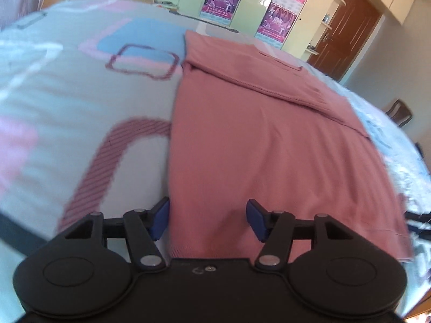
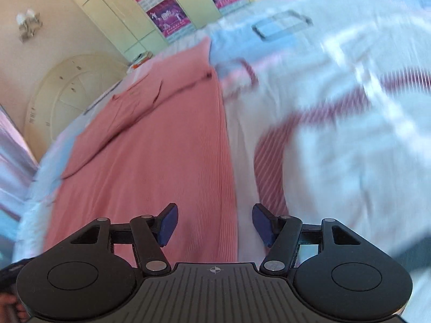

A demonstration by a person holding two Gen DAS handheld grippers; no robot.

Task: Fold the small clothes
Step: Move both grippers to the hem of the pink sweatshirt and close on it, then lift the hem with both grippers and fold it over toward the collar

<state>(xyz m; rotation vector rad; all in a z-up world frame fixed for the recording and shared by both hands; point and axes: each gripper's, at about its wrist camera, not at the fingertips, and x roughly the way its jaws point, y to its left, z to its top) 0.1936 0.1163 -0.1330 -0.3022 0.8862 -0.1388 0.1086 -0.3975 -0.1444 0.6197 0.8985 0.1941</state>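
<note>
Between the blue pads of the left gripper nothing is gripped: the jaws are seen standing apart, with the near hem of the pink garment passing under the gap and no cloth pinched. The left-hand long edge of the garment is seen just beside the left pad, so this gripper is placed over the near left corner. The jaws of the right gripper are likewise parted and empty, with the right-hand long edge of the pink garment running up through the gap and the patterned bedspread showing beside it; this gripper is placed over the near right corner.

From both grippers the garment is seen to lie ahead and below, flat on the bedspread, its long axis running straight away from the pads toward the wardrobe doors. At the far end, sleeves or upper parts appear already laid inward across the body, so the side folds are judged to be done. Each near corner is nearer to its own gripper, and neither is better placed than the other. The coming move is judged to turn on that lengthwise axis: the near hem would have to be taken at both corners and carried forward along it. Whether the pads touch the cloth cannot be told, owing to blur.
</note>
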